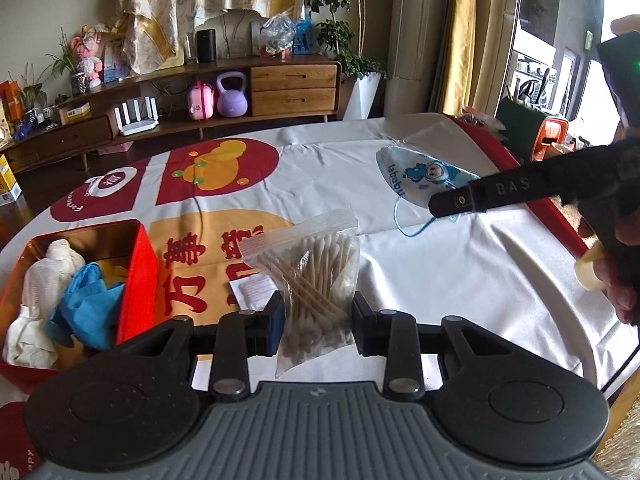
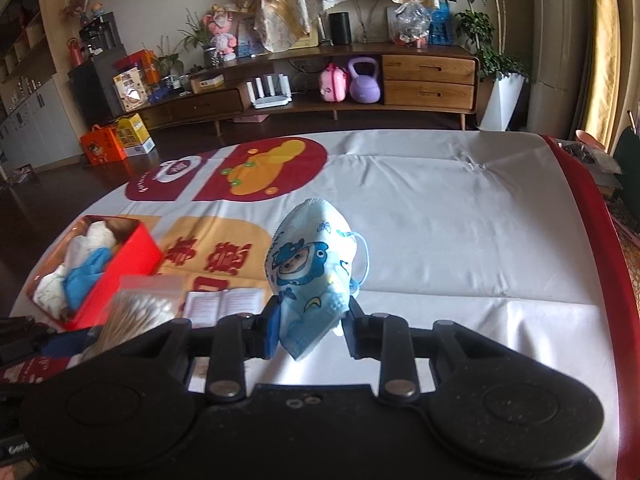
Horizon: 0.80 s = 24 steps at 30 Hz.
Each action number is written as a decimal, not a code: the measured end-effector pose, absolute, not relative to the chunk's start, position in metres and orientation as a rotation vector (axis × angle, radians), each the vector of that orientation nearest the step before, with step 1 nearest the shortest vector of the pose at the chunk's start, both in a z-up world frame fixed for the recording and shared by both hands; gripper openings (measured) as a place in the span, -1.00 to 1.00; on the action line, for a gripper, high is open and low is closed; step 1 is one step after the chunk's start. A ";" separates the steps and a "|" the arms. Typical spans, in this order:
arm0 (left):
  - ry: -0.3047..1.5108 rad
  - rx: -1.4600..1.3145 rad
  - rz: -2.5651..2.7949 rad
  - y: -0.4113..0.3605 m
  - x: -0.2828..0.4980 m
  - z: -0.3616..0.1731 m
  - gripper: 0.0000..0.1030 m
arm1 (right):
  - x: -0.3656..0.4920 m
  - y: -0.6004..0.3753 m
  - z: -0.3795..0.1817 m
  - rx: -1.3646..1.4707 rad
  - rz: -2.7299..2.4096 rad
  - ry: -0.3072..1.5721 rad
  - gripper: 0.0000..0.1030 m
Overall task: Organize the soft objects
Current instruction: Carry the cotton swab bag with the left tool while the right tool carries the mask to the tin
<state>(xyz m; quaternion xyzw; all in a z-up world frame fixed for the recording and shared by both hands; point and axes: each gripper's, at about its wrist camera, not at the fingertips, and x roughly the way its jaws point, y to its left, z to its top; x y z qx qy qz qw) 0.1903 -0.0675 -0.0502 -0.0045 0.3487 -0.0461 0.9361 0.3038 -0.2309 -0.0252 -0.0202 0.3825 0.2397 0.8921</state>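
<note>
My left gripper (image 1: 317, 322) is shut on a clear zip bag of cotton swabs (image 1: 316, 276) and holds it above the table; the bag also shows at the lower left of the right wrist view (image 2: 136, 312). My right gripper (image 2: 310, 326) is shut on a light blue child's face mask with a cartoon print (image 2: 310, 264), held upright above the white cloth. In the left wrist view the mask (image 1: 424, 176) hangs from the right gripper's black fingers (image 1: 460, 202). A red tin box (image 1: 138, 280) at the left holds white cloths and a blue glove (image 1: 86, 304).
The table wears a white cloth with red and orange prints (image 2: 440, 232) and has a red rim (image 2: 592, 208) on the right. A small printed leaflet (image 2: 224, 304) lies near the box. A wooden sideboard (image 2: 400, 76) stands beyond the table.
</note>
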 end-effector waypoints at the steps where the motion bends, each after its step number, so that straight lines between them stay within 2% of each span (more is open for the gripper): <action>1: 0.709 -0.012 -0.089 -0.065 0.188 -0.047 -0.35 | 0.299 -0.229 -0.022 -0.040 0.507 0.794 -0.41; 24: 0.673 -0.098 0.019 0.027 0.149 0.006 -0.35 | 0.227 -0.137 0.020 -0.099 0.674 0.775 -0.38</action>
